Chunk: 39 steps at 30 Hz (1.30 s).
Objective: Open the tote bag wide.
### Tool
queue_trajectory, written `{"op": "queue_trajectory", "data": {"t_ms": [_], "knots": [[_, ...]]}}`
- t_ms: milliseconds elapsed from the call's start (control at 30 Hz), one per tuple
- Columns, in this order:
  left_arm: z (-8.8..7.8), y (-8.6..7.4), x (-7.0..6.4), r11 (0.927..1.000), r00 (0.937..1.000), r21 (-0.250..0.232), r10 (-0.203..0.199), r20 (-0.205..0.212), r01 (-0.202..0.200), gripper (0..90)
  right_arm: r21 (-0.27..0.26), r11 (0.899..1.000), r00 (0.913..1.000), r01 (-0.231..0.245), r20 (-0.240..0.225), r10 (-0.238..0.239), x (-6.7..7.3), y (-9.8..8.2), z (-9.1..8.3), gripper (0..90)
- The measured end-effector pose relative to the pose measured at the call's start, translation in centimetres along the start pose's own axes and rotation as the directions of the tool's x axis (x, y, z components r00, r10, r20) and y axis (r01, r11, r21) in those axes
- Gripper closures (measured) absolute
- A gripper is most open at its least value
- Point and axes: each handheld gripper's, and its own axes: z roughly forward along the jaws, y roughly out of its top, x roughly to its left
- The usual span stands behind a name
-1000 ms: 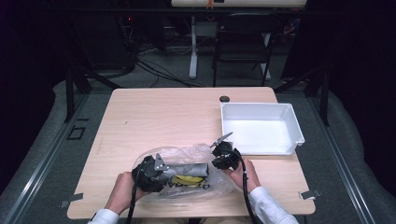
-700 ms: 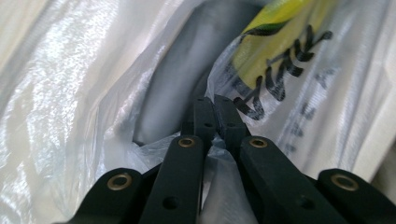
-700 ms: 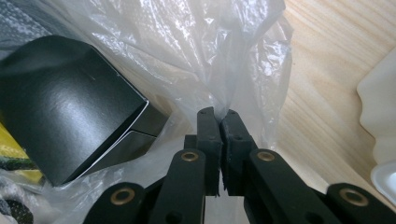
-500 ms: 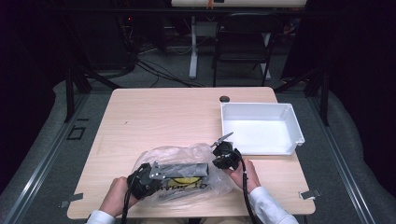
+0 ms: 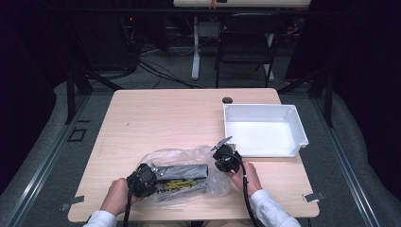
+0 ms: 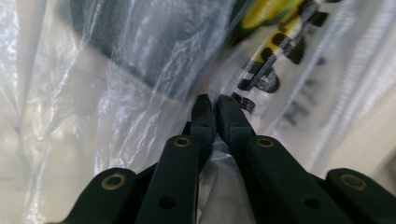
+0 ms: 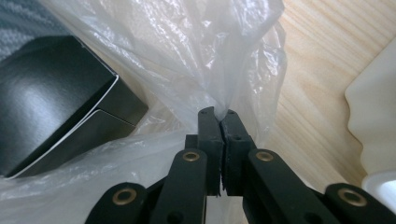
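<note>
Left gripper pulled back toward the tabletop's near edge; clear crinkled plastic bag with black box stays there. Both jaws clamped on bag film, right gripper at its right end beside white rectangular bin.

Up top, the pale wooden table sits square in the high view, and its grain shows close up in the right gripper view too. A small round black object rests near its far edge. Beyond the table, a dark folding chair stands beside a white upright post, and black cables sprawl over the floor to the left of that post. Grey carpet lies on both sides of the table, a square outline marked on it at the left. A small grey bracket sits by the table's near right corner.
</note>
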Motion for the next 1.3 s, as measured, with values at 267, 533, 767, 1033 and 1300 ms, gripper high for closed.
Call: {"op": "queue_trajectory", "data": {"t_ms": [267, 533, 767, 1033, 1300], "knots": [[-1.2, -0.1, -0.4, 0.9999, 0.9999, -0.011, -0.011, -0.006, 0.011, 56.5, -0.004, 1.0, 0.9995, -0.01, -0.03, 0.01, -0.1, 0.0, -0.7, 73.3], [-3.8, 0.1, -1.1, 0.994, 0.9993, -0.108, -0.016, 0.032, 0.02, 37.6, -0.101, 0.994, 0.9941, -0.034, -0.106, 0.023, -0.1, 0.2, -4.1, 52.5], [-6.9, 0.4, -0.4, 0.9678, 0.9978, -0.243, -0.061, 0.023, 0.065, 36.9, -0.148, 0.989, 0.9808, -0.004, -0.193, -0.025, 1.2, -0.2, -7.2, 42.9], [-5.6, 1.9, 3.4, 0.9621, 0.9771, -0.239, -0.167, -0.132, 0.132, 46.2, -0.038, 0.993, 0.9728, 0.11, -0.201, -0.116, 4.0, -1.6, -4.7, 49.0], [-1.4, 3.2, 6.8, 0.9728, 0.9779, -0.153, -0.189, -0.089, 0.174, 77.8, 0.005, 0.987, 0.9737, 0.162, -0.163, -0.159, 4.5, -1.9, -2.5, 75.8]]}}
